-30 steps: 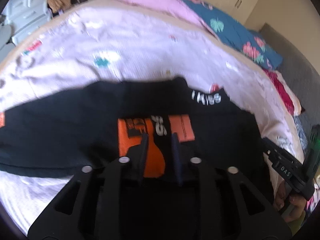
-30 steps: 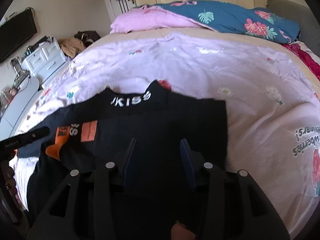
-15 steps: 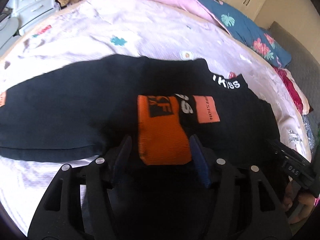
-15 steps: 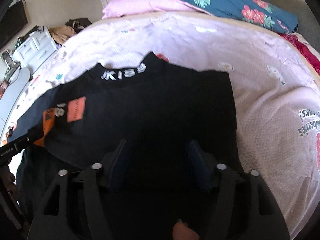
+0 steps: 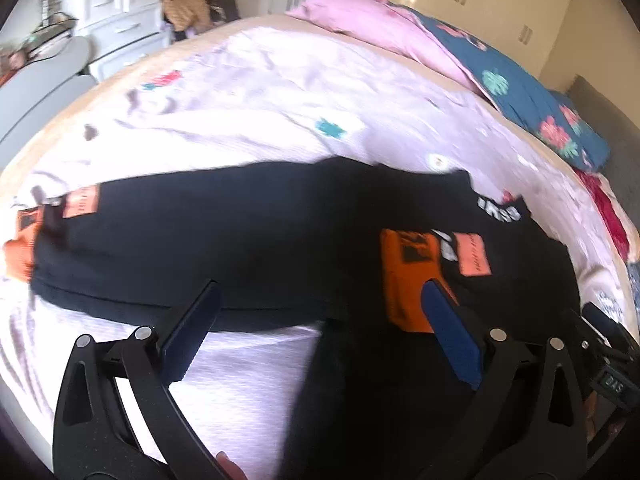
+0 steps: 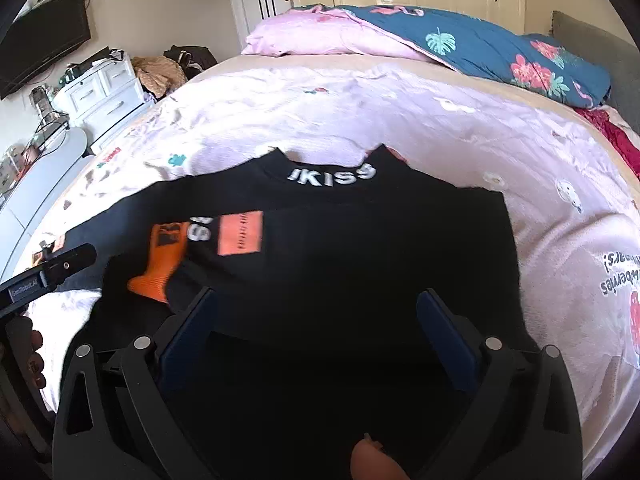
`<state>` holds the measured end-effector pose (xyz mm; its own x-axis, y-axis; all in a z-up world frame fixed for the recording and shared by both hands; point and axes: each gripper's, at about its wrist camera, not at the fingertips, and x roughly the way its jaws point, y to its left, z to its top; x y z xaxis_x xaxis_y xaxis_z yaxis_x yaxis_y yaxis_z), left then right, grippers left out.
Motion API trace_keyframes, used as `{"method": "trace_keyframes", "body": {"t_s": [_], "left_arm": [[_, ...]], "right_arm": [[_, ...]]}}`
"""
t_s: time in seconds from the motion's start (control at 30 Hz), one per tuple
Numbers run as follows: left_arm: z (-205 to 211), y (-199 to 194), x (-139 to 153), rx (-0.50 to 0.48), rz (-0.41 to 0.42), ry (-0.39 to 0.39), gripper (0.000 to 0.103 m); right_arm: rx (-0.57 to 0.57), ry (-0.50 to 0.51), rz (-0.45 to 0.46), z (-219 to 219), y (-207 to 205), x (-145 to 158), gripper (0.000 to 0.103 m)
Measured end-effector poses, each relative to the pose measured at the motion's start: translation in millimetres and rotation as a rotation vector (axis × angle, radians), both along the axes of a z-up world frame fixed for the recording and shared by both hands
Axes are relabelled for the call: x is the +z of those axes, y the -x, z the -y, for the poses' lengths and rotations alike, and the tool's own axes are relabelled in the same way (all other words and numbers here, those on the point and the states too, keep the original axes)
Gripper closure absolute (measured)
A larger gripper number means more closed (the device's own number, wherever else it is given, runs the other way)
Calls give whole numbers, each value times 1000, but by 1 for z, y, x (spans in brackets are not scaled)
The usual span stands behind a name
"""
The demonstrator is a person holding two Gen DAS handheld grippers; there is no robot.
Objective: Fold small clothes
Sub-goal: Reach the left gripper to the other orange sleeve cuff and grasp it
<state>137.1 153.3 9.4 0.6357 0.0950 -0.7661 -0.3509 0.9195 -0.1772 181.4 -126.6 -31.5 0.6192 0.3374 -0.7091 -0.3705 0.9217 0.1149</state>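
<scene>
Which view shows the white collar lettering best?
Right wrist: the collar lettering sits near centre, sharp and readable on the black top. Left wrist shows it small, blurred, far right, not readable.

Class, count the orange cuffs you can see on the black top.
2: one orange cuff folded onto the black top near the collar, another at the outstretched sleeve's far end.
</scene>
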Motion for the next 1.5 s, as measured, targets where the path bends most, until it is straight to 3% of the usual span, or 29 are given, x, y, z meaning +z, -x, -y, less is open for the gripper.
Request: {"method": "trace_keyframes", "body": {"t_s": [0.5,0.63,1.4,1.5], "left_arm": [[-69,33,4,273,17,-21,9],[-93,44,1,353,21,10,9],[-175,86,-23,641,-19,66,9],[-188,90,-33,660,-23,103,9]], "right_arm": [[84,25,41,-64,17,26,4],[114,38,53,-80,18,30,4],[292,60,50,-171,36,28,4],[300,62,42,-175,37,24,4]]}}
